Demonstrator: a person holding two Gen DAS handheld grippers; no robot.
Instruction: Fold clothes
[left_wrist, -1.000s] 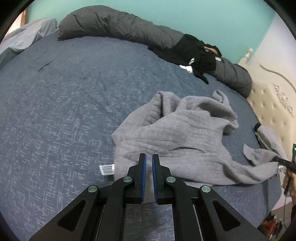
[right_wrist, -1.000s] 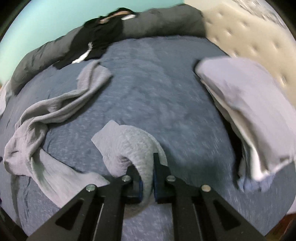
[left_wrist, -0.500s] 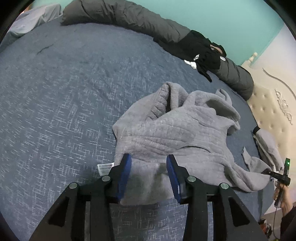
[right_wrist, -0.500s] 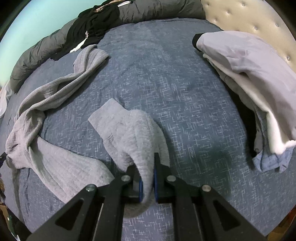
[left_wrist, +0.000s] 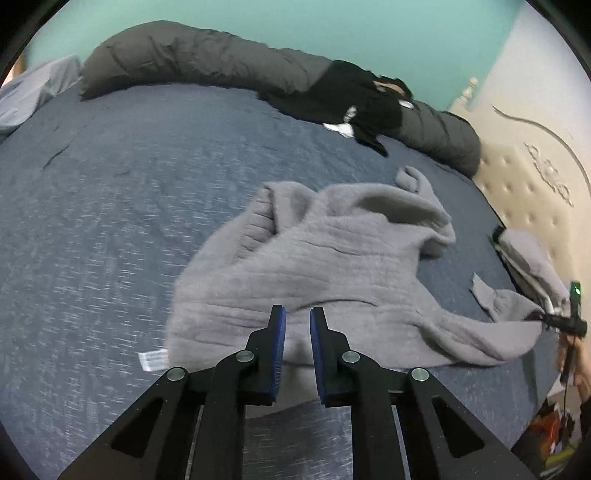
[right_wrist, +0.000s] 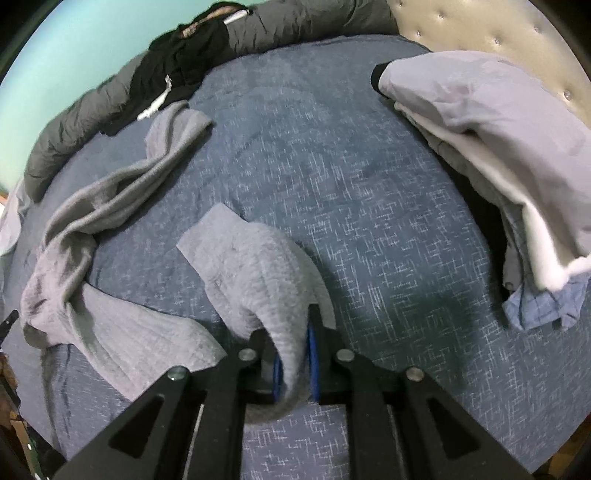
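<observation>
**Grey sweater spread on a blue bed, one sleeve gripped**

While a crumpled grey knitted sweater (left_wrist: 325, 266) lies on the dark blue woven bedspread (left_wrist: 110, 206), the left gripper (left_wrist: 297, 321) hangs over its near hem with jaws parted, grasping nothing. A white label (left_wrist: 153, 358) pokes out at the hem's left corner. At the right, the right gripper (right_wrist: 293, 332) is clenched on one sweater sleeve (right_wrist: 255, 266), which arches up from the bed. A long dark grey bolster (left_wrist: 207, 62) runs along the far edge, with black clothing (left_wrist: 362, 99) heaped on it. A stack of folded pale garments (right_wrist: 495, 147) rests by the cream tufted headboard (right_wrist: 480, 26)
</observation>
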